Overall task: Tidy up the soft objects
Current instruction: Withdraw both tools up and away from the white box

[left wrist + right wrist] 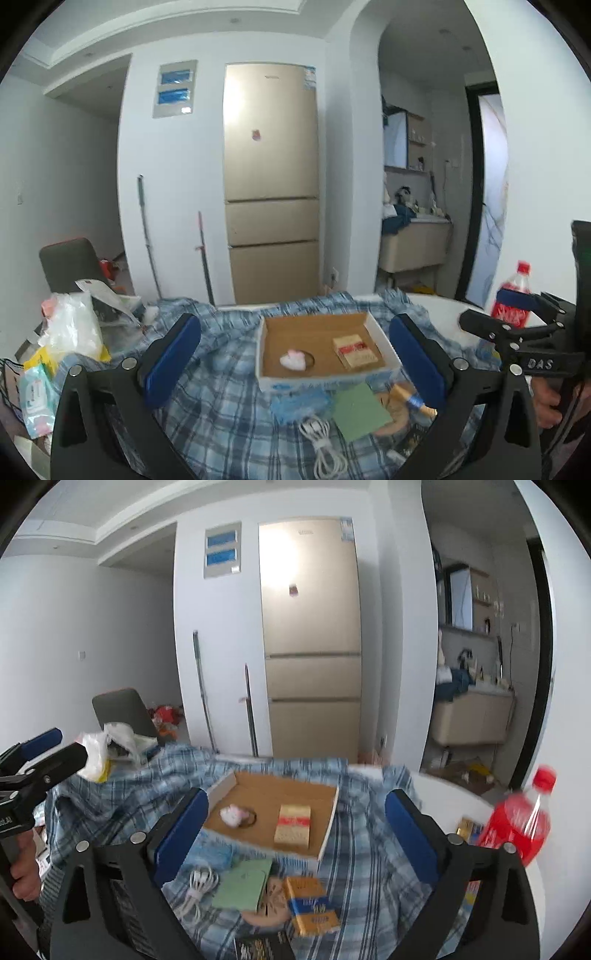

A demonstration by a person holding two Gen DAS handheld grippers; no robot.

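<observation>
A white round table (443, 306) carries the items; its bare rim shows at centre right of the left wrist view. A blue plaid cloth (221, 406) covers most of it. Directly on the cloth: an open cardboard box (321, 325) at centre, a green notebook (360, 410) below it, a coiled white cable (321, 443) at bottom centre, and plastic bags (70, 325) at left. A red bottle (513, 299) stands upright on the bare table at right.
</observation>
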